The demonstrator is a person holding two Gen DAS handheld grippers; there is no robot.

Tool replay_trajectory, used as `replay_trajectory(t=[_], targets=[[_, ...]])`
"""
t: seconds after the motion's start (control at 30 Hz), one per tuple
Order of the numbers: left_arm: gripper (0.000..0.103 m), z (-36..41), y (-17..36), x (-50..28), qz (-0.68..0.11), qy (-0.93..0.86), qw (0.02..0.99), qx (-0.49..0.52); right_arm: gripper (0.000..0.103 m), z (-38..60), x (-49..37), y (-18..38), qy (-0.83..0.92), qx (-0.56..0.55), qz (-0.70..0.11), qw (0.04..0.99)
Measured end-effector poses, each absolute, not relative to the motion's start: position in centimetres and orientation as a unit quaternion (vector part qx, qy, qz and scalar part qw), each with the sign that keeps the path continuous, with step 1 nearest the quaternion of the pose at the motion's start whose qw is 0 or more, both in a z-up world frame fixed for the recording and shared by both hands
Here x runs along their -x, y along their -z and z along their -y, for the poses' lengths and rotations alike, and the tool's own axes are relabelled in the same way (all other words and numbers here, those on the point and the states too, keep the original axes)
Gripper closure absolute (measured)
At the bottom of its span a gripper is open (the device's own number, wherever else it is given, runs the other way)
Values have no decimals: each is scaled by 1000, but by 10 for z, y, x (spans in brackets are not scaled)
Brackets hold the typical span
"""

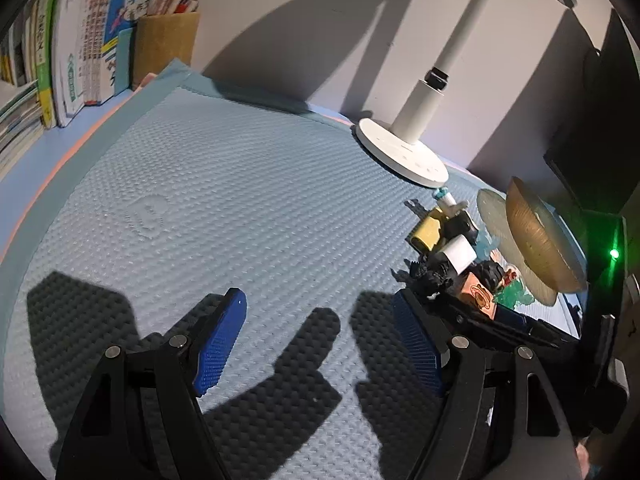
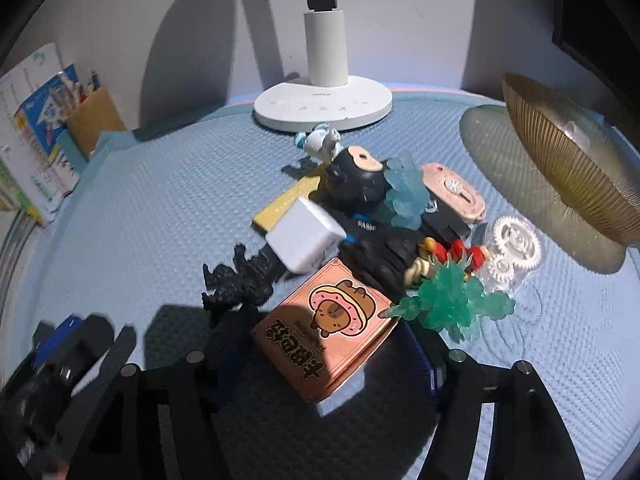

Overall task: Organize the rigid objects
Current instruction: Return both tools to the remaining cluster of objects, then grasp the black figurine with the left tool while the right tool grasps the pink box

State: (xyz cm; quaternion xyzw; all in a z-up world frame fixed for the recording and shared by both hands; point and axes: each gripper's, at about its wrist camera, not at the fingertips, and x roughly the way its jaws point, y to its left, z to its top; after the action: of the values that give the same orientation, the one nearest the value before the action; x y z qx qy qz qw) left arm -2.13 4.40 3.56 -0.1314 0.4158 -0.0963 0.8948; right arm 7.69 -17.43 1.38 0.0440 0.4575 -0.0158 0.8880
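Two grippers over the blue mat, toy pile on the right.
Left gripper hangs open over bare mat, holding nothing. Right gripper straddles the pink capybara box at the pile's near edge; whether its pads press it, I cannot tell. Ribbed gold bowl sits far right.

A dimpled, matt foam mat was seen; the pink box looked like glossy card, the ribbed bowl translucent plastic.
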Motion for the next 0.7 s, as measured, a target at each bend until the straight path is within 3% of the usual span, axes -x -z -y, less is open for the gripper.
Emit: replay_trajectory(t=[0.5, 0.53, 0.67, 0.7], targets=[[29, 63, -27, -24, -476, 191, 857, -48, 35, 248, -27, -17, -217, 41, -481, 849], [31, 66, -26, -27, -478, 196, 854, -55, 35, 258, -26, -18, -213, 34, -482, 849], [63, 71, -25, -26, -465, 201, 859, -72, 34, 286, -20, -19, -199, -10, -487, 850], [66, 70, -26, -22, -464, 201, 860, -74, 34, 291, -17, -19, -199, -20, -488, 850]])
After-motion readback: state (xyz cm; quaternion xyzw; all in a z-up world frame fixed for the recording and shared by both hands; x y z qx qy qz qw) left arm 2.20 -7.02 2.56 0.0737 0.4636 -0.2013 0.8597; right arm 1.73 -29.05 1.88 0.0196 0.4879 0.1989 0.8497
